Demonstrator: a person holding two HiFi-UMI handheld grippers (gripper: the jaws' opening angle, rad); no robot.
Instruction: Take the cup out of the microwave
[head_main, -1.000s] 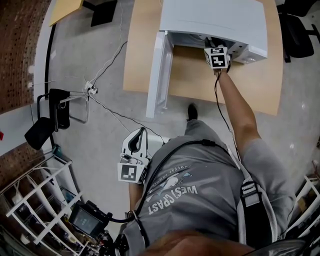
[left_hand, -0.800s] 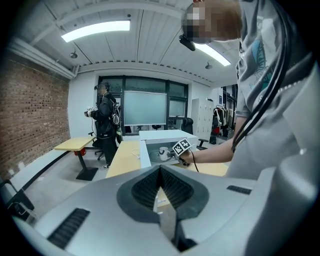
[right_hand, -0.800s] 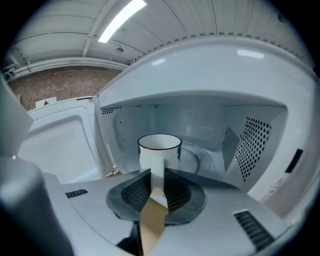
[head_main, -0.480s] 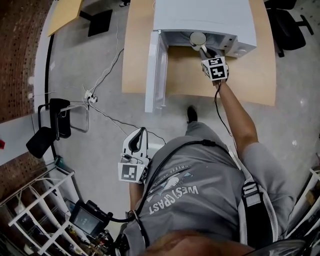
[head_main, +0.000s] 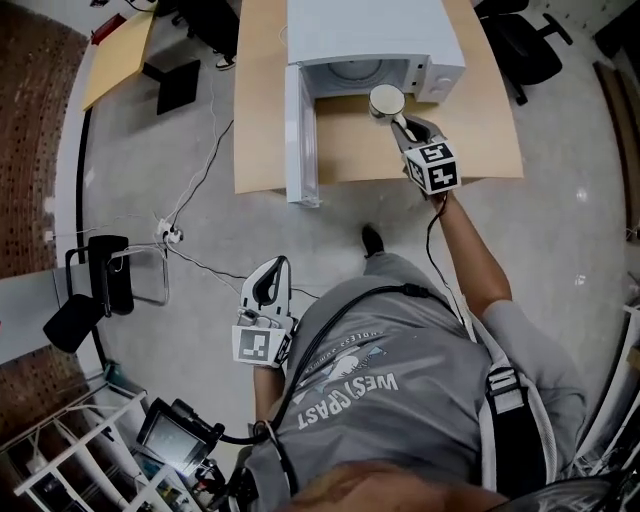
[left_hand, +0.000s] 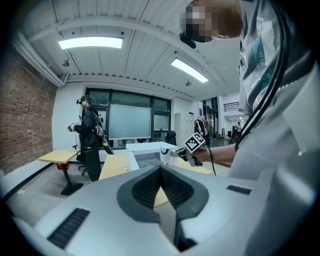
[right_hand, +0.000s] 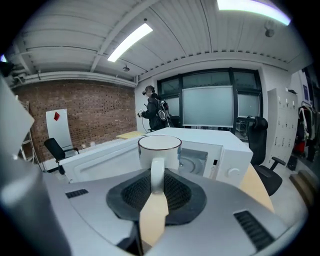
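A white cup (head_main: 386, 100) with a dark rim hangs upright over the wooden table (head_main: 265, 120), just in front of the white microwave (head_main: 370, 30). My right gripper (head_main: 401, 123) is shut on its handle; in the right gripper view the cup (right_hand: 159, 149) stands beyond the jaws of that gripper (right_hand: 156, 182). The microwave door (head_main: 300, 135) stands swung open to the left, and the oven cavity (right_hand: 192, 160) is bare. My left gripper (head_main: 270, 292) is low at the person's left side, over the floor, its jaws (left_hand: 160, 172) together with nothing between them.
White cables (head_main: 205, 160) run across the floor to a power strip (head_main: 166, 235). A black chair (head_main: 95, 290) stands at left, an office chair (head_main: 525, 40) at top right, a second table (head_main: 115, 45) at top left. A person in black (left_hand: 89, 135) stands beyond the tables.
My right gripper has drawn the cup out of the microwave, back toward the person and upward. The left gripper stays by the person's side.
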